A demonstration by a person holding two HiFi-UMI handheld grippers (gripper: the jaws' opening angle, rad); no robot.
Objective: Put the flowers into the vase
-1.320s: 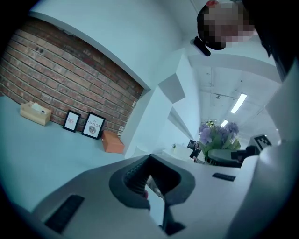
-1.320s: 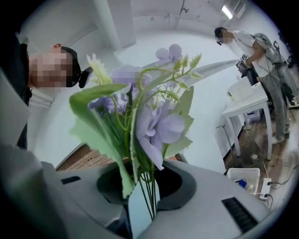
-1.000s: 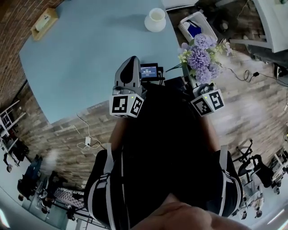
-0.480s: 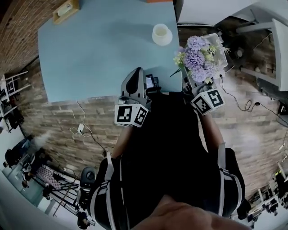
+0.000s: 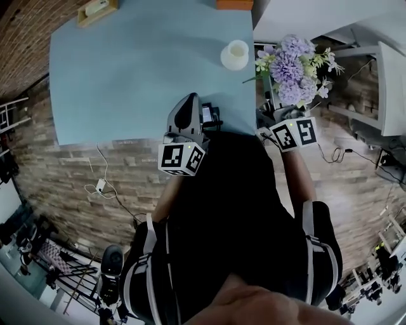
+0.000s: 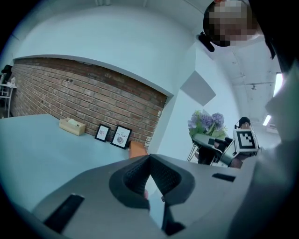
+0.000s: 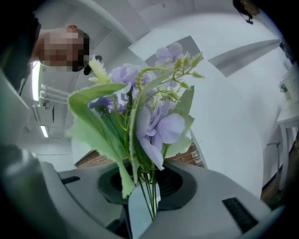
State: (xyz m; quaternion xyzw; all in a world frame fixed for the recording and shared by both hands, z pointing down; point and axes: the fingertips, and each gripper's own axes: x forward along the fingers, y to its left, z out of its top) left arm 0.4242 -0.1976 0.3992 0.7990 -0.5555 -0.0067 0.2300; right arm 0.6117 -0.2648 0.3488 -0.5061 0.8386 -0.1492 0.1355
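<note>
pale blue table (image 5: 127,70) on brick-patterned floor (image 5: 70,171); two framed pictures (image 6: 114,135) lean against the brick wall (image 6: 79,91).

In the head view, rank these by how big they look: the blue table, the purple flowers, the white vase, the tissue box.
1. blue table
2. purple flowers, though held up, so likely nearer the camera
3. white vase and tissue box look about alike; the box is cut by the picture's edge, so I leave them unranked.

Flowers (image 5: 293,68) in right tool (image 5: 277,113), near vase (image 5: 235,54)
</note>
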